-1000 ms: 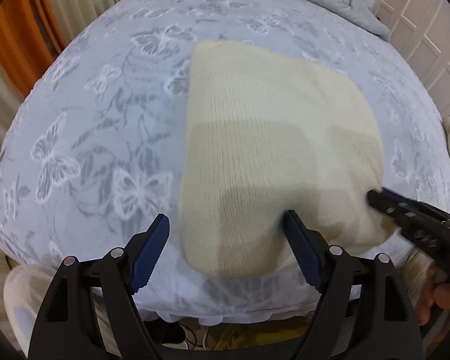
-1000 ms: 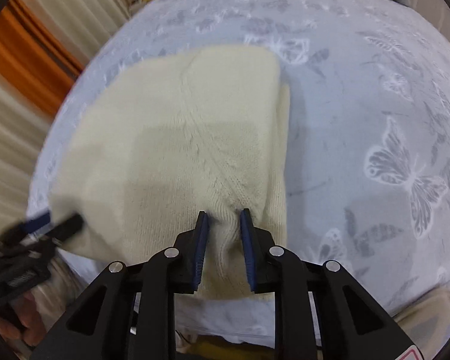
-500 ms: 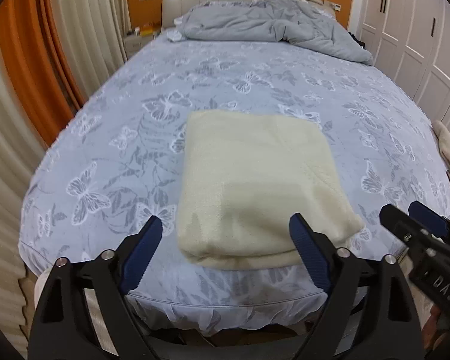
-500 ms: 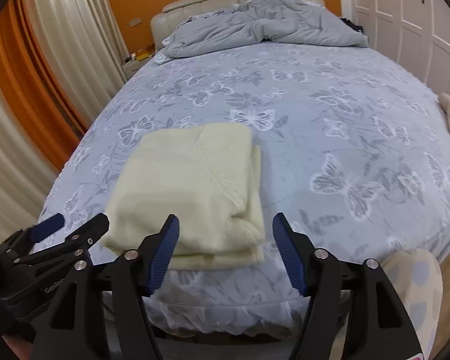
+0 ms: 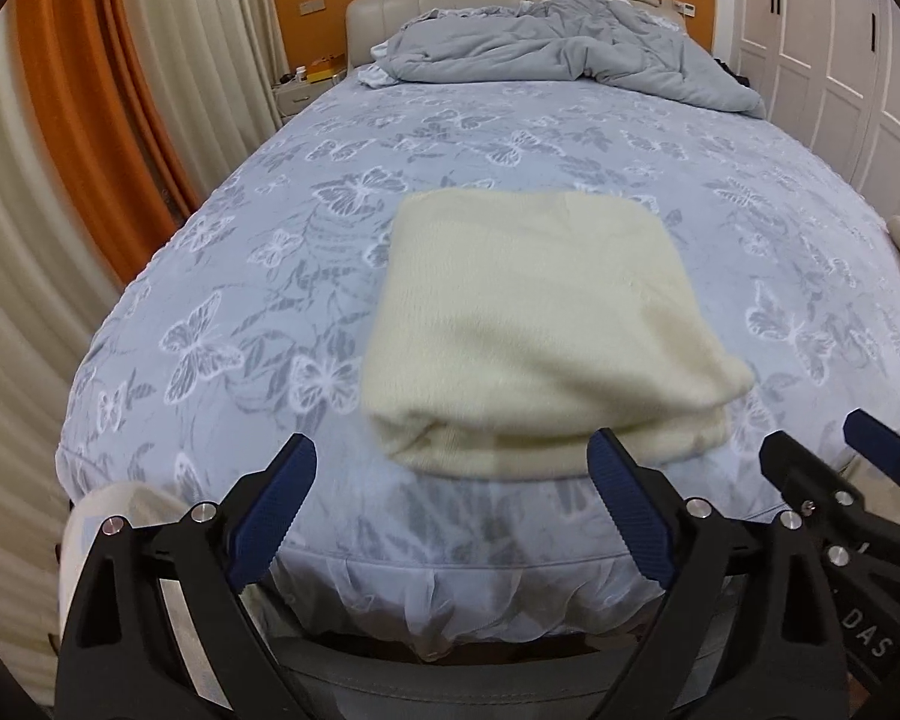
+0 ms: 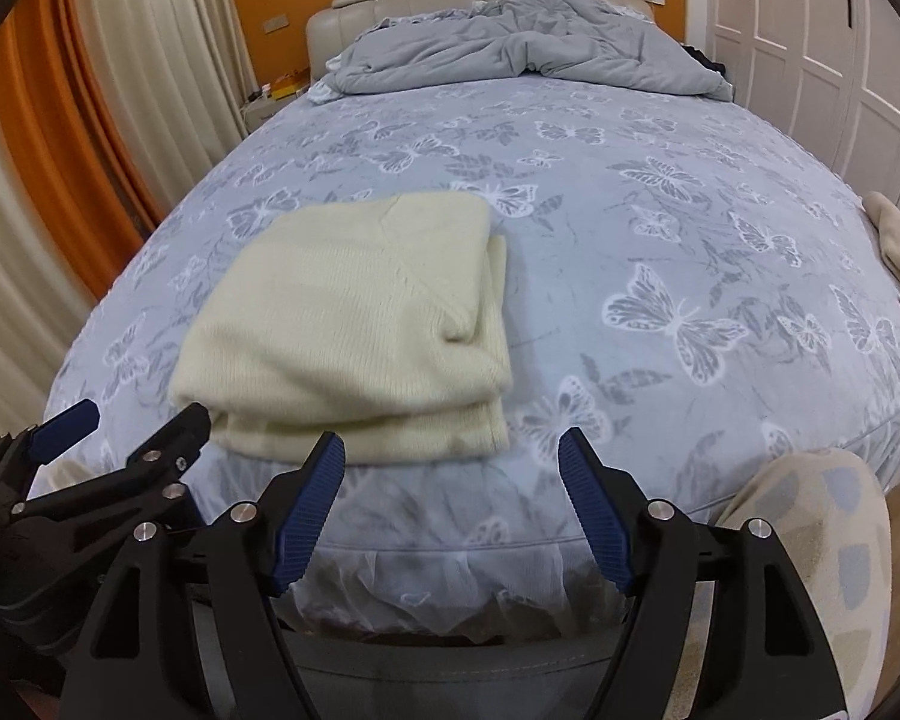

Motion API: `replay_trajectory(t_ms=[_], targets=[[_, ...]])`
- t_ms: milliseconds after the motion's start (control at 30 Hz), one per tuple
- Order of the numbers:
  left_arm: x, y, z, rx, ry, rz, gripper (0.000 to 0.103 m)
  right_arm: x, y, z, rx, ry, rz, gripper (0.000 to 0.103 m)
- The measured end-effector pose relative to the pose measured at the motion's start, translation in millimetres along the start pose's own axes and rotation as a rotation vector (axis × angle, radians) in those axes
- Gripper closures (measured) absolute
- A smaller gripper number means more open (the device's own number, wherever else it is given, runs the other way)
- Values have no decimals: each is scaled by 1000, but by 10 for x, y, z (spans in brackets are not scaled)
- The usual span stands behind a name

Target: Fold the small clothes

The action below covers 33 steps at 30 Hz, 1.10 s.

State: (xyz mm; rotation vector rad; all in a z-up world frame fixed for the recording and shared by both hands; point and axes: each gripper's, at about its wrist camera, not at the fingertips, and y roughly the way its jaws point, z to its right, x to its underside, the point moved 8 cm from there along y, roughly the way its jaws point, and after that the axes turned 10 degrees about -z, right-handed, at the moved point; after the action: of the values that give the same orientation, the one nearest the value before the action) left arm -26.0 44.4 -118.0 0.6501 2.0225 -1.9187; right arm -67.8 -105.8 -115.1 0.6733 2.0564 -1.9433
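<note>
Cream knit garment point(image 5: 528, 324) lies folded, lower layers hidden; both hand-held grippers opening, nothing between.

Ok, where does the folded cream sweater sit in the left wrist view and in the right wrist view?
Left wrist: the folded cream sweater lies right of centre, near the foot edge of the bed, just beyond the left gripper.
Right wrist: the sweater lies left of centre, beyond and left of the right gripper.
Shared landmark: the rumpled grey duvet at the headboard end.
</note>
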Motion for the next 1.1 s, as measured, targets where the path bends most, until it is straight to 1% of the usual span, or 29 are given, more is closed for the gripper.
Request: replay_trajectory(t_ms=[100, 267, 500, 1100], targets=[[98, 42, -17, -3, -18, -2, 14, 59, 40, -18, 14, -10, -11, 31], [170, 96, -23, -15, -19, -7, 14, 135, 100, -29, 15, 15, -37, 31], [187, 119, -47, -17, -29, -3, 14, 157, 105, -44, 37, 19, -32, 31], [197, 125, -70, -28, -46, 2, 14, 171, 112, -57, 54, 22, -27, 31]])
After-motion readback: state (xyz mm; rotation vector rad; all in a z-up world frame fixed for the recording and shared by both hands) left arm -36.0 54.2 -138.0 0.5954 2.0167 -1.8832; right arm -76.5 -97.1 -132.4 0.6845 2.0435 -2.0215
